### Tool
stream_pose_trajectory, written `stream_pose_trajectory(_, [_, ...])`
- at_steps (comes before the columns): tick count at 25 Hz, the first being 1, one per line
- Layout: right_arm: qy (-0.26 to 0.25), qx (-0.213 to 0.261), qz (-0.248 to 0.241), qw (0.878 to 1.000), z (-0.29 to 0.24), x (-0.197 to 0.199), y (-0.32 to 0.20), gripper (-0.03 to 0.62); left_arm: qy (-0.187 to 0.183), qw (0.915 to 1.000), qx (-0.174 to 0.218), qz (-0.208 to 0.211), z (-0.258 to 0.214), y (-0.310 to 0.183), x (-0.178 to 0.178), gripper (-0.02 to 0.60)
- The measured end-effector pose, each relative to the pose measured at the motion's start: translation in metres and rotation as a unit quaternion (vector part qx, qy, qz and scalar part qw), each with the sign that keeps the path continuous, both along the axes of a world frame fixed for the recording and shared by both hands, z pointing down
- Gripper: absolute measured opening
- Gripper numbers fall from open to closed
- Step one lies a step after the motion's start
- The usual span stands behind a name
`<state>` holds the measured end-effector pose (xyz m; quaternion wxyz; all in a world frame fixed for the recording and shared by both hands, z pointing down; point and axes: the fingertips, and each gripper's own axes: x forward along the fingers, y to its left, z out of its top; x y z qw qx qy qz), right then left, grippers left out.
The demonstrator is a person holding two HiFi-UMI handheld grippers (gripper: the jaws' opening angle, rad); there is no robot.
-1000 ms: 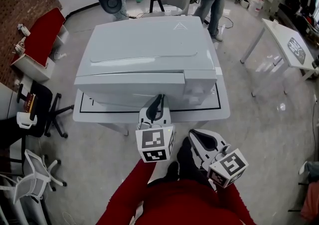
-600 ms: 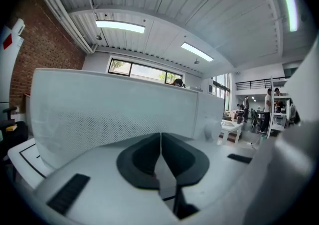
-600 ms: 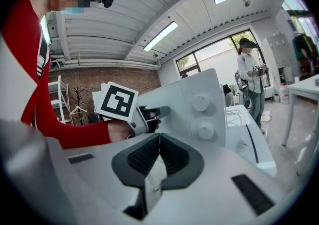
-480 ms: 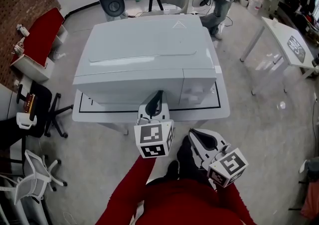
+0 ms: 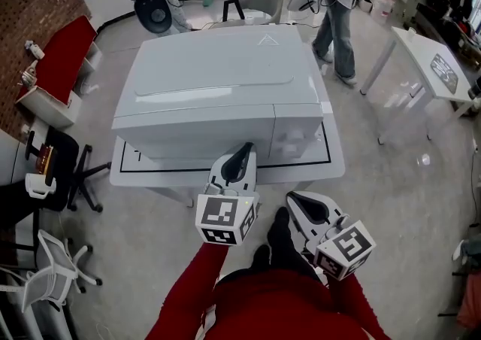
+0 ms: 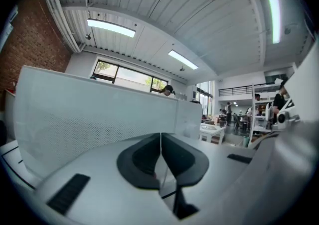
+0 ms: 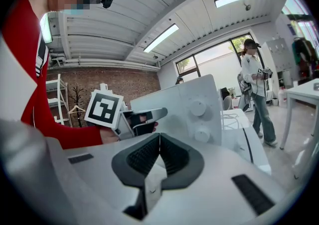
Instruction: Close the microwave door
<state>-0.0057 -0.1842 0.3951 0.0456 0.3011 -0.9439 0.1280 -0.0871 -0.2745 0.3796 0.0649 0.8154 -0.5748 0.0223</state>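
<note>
We see one white microwave (image 5: pixel 218 90) on the low tabletop (image 5: pixel 334 169), its single door (image 5: pixel 199 132) lying flush with the front. We hold two tools: the left hand-held gripper (image 5: pixel 244 152) just before that door and the right hand-held gripper (image 5: pixel 294 199) nearer us, both with jaws pressed together, empty.

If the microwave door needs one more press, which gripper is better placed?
Left. The left gripper, jaws shut, points at the big white microwave's door from close by; the right gripper, also shut, hangs further back and off past the door's edge.
</note>
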Motion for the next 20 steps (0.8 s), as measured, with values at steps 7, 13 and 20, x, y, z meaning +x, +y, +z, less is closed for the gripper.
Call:
stream_pose_trajectory(7, [-0.026,0.035,0.017,0.999,-0.019,0.026,0.007,0.015,0.011,0.9967,0.043,0.068,-0.018,0.06,-0.002,0.012])
stream_pose_trajectory(13, [-0.028,0.007,0.067,0.997,-0.012,0.063,0.021,0.015,0.04,0.9972,0.028,0.056,-0.011,0.111,-0.037,0.011])
stream_pose_trajectory(20, [-0.034,0.004,0.074,0.997,-0.007,0.067,0.042,0.014,0.019,0.9984,0.022,0.048,-0.005,0.139,-0.043,0.011])
